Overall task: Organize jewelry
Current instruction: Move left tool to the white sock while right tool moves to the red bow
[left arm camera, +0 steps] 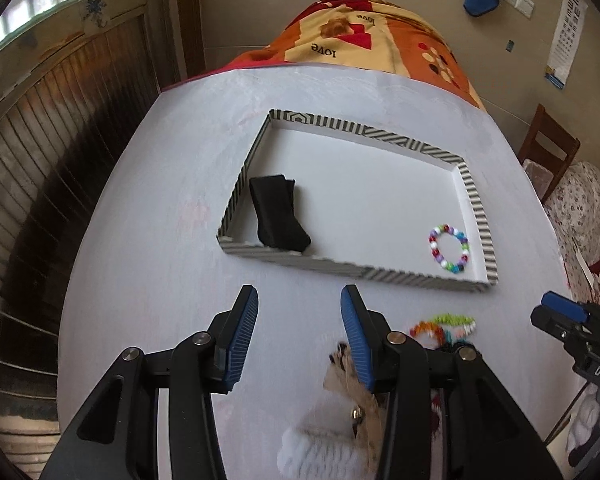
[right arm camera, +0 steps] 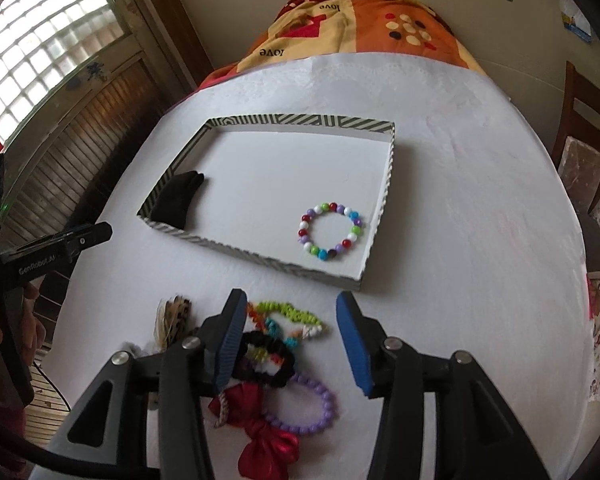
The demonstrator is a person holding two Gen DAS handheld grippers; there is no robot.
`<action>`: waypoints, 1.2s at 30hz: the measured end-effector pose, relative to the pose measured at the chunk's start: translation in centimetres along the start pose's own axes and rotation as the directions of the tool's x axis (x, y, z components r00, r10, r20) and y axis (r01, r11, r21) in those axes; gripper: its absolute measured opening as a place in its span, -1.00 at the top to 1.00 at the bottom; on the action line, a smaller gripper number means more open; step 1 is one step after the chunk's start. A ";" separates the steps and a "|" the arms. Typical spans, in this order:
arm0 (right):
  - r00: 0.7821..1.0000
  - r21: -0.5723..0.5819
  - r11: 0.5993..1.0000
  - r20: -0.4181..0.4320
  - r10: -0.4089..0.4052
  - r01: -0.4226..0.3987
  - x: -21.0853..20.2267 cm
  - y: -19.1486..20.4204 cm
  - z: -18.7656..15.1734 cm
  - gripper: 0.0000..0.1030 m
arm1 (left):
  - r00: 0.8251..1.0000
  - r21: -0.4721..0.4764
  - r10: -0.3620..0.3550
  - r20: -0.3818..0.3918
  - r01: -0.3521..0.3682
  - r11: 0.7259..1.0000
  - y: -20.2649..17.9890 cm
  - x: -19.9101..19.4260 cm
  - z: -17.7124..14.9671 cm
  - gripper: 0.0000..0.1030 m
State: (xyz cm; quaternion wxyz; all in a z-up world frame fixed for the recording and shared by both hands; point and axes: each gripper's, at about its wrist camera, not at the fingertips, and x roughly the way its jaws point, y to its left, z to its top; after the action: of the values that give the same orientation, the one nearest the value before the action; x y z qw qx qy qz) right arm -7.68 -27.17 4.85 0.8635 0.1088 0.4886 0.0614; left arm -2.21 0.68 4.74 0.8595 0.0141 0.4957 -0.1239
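Jewelry is seen in two places: a beaded bracelet (right arm camera: pixel 331 231) and a black cloth piece (left arm camera: pixel 278 210) lie in the striped tray (left arm camera: pixel 396 273), other pieces (right arm camera: pixel 284 344) on the white desk (right arm camera: pixel 460 200). Left claw (left arm camera: pixel 299 300) and right claw (right arm camera: pixel 291 305) are held open, empty.

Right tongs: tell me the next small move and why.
Probably lower the right tongs onto the lime-green and orange beaded piece directly below them and close. Both tongs look empty and open. The striped-rim white tray already holds a black folded cloth piece and a multicoloured round-bead bracelet, while the remaining pile lies on the white table in front of it.
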 end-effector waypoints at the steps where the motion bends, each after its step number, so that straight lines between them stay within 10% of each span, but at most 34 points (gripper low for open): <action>1: 1.000 0.000 1.000 0.001 0.001 -0.001 -0.2 0.1 -0.2 0.05 | 1.000 -0.001 -0.005 -0.002 0.005 1.000 0.0 -0.2 -0.3 0.34; 36: 0.999 -0.008 1.000 -0.039 -0.026 0.025 -2.0 1.6 -6.0 -0.05 | 0.978 -0.028 -0.153 -0.142 0.150 0.988 1.4 -2.6 -8.2 0.34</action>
State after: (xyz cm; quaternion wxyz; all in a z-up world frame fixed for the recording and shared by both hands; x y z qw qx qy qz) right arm -13.79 -25.30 3.90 0.8548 0.0983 0.5067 0.0543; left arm -10.11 3.75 2.70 0.8097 -0.0222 0.5570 -0.1834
